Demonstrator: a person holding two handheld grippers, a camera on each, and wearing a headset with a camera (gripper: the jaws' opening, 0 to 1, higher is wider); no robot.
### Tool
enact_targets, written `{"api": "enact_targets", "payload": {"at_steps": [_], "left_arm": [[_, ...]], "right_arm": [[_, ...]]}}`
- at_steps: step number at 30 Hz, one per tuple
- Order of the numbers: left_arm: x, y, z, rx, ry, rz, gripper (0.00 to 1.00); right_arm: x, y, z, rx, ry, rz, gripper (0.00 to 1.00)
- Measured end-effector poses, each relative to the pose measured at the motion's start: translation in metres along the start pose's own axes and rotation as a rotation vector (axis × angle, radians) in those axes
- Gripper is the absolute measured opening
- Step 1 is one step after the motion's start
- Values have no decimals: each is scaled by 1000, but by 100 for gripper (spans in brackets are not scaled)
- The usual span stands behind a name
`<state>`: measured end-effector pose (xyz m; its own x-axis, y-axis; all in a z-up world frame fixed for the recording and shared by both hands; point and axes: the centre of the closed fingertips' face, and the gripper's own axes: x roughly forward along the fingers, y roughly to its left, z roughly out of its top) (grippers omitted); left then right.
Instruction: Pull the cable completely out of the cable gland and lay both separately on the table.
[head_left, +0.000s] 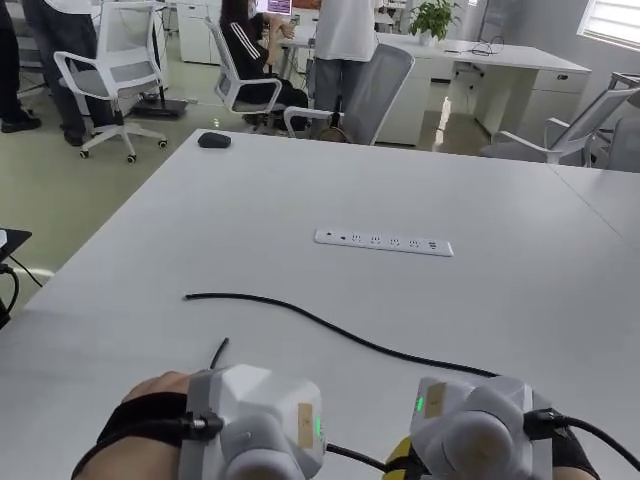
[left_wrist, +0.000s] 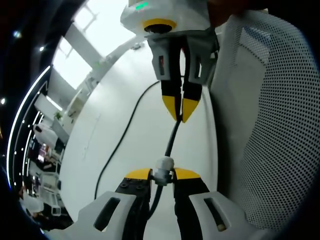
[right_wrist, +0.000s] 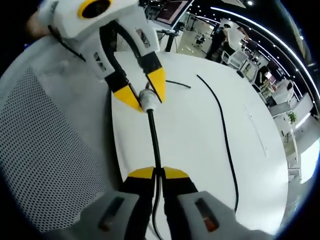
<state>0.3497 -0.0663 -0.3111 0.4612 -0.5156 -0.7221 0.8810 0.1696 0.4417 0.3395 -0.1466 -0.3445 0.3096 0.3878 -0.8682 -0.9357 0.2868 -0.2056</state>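
Note:
My left gripper (left_wrist: 162, 175) is shut on the white cable gland (left_wrist: 163, 169), which sits between its yellow tips. A short straight run of black cable (left_wrist: 173, 136) leads from the gland to my right gripper (left_wrist: 180, 109), which is shut on it. In the right gripper view my right gripper (right_wrist: 157, 173) pinches the cable (right_wrist: 152, 131), and the left gripper (right_wrist: 145, 95) holds the gland (right_wrist: 146, 98) opposite. The rest of the cable (head_left: 330, 325) lies in a long curve across the white table (head_left: 500, 310). Both grippers are at the near table edge, the left (head_left: 262, 425) and the right (head_left: 478, 430).
A white power strip (head_left: 383, 242) lies mid-table and a dark mouse (head_left: 213, 140) at the far edge. A short black piece (head_left: 220, 352) lies near the left gripper. A white mesh chair back (left_wrist: 270, 125) is close behind the grippers. People and office chairs are beyond the table.

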Motion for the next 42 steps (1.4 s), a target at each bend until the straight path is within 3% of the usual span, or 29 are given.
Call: {"api": "enact_targets", "payload": {"at_steps": [7, 13, 15, 18, 21, 26, 31, 34, 36, 38, 42], "left_arm": [[1, 0, -2, -2, 3, -1, 18], [0, 0, -2, -5, 6, -4, 18], [0, 0, -2, -3, 8, -2, 18], [1, -1, -1, -5, 6, -8, 18], [1, -3, 1, 3, 3, -11, 18], [2, -7, 3, 15, -3, -21, 18], [3, -10, 7, 19, -28, -34, 18], [3, -12, 9, 28, -32, -39, 18], [3, -13, 10, 33, -37, -41, 18], [3, -13, 11, 31, -40, -43, 18], [2, -14, 11, 29, -37, -41, 18]], "right_arm": [[1, -10, -27, 34, 115, -35, 3], [1, -12, -35, 62, 148, -37, 4], [1, -7, -35, 55, 148, -16, 6], [2, -5, -25, 44, 105, -13, 19], [1, 4, 3, 56, -31, 37, 25], [-8, 11, 38, 3, -190, 54, 24], [-14, 21, 57, -47, -270, 79, 21], [-16, 24, 62, -50, -293, 90, 14], [-15, 25, 59, -63, -280, 98, 4], [-13, 23, 56, -34, -270, 100, 4], [-9, 22, 49, -50, -230, 90, 3]]}}
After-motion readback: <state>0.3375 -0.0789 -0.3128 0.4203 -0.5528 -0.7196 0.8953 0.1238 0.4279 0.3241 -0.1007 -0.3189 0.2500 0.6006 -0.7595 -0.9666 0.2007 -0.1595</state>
